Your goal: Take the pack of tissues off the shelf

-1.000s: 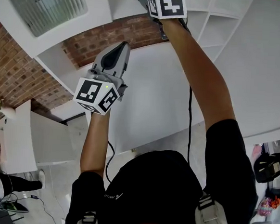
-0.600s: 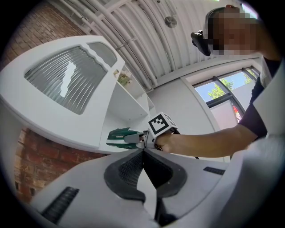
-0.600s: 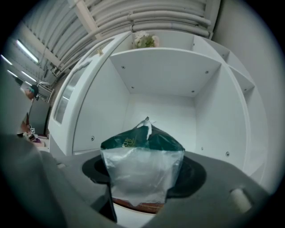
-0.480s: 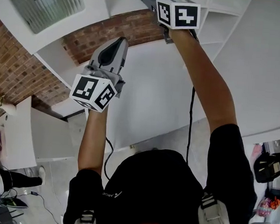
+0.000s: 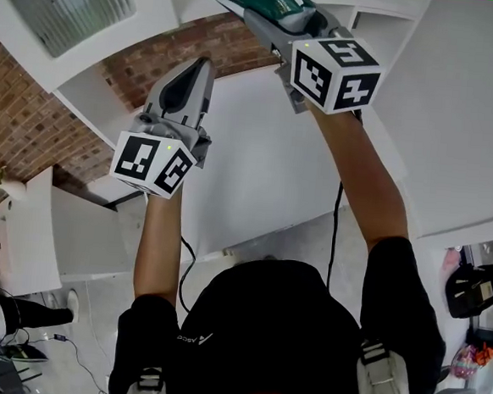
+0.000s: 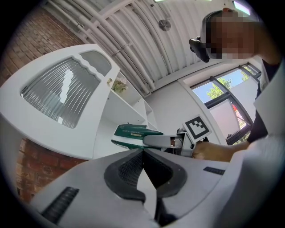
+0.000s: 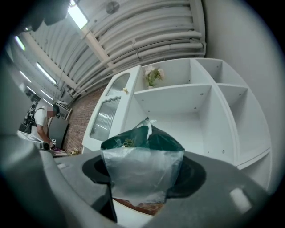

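White shelf unit (image 7: 178, 104), brick wall beside. Pack of tissues (image 7: 142, 151): off the shelf, clamped in right tool (image 7: 142, 187). Left tool (image 6: 143, 153): closed, empty. Advice: lower steadily, keep firm pressure; the wrapper looks slippery.

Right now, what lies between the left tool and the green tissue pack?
Nothing: in the left gripper view, the stretch from the left tool to the green plastic tissue pack is bare.

Wearer in black, grey tools.
Black short-sleeved shirt (image 5: 269, 338); left gripper (image 5: 203, 63) and right gripper (image 5: 265, 19) grey-shelled, with black-and-white marker cubes (image 5: 151, 166); thin black cable (image 5: 335, 233).
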### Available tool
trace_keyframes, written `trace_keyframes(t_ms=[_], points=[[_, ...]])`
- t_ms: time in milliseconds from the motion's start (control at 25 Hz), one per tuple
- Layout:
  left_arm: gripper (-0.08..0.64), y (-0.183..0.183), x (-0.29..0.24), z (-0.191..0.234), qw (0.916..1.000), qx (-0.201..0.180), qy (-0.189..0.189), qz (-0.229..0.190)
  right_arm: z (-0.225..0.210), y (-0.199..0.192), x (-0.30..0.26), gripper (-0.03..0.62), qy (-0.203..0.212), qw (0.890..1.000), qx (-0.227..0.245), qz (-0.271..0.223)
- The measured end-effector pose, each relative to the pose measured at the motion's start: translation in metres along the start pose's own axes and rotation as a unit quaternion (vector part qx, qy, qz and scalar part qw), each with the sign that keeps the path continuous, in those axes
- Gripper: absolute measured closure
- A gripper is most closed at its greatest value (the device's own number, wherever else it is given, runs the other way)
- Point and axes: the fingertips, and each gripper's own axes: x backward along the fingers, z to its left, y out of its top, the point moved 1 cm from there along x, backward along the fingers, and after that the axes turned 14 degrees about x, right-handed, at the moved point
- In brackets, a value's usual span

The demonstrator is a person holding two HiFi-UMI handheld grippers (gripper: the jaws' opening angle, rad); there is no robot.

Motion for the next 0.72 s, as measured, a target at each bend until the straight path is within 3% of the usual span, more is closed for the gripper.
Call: trace_keyframes(t_ms=[360,720], points=[[0.561,-0.006,0.012,-0.016,0.9998,-0.015,0.012,-0.005,0.028,-0.024,0.056,0.273,0.016,0.999,-0.025,-0.038],[0.561,-0.013,0.017,-0.02,0.9997,-0.015,0.022,-0.001,0.042,-0.036,0.076,0.278,0.025,0.997,-0.033,-0.061]])
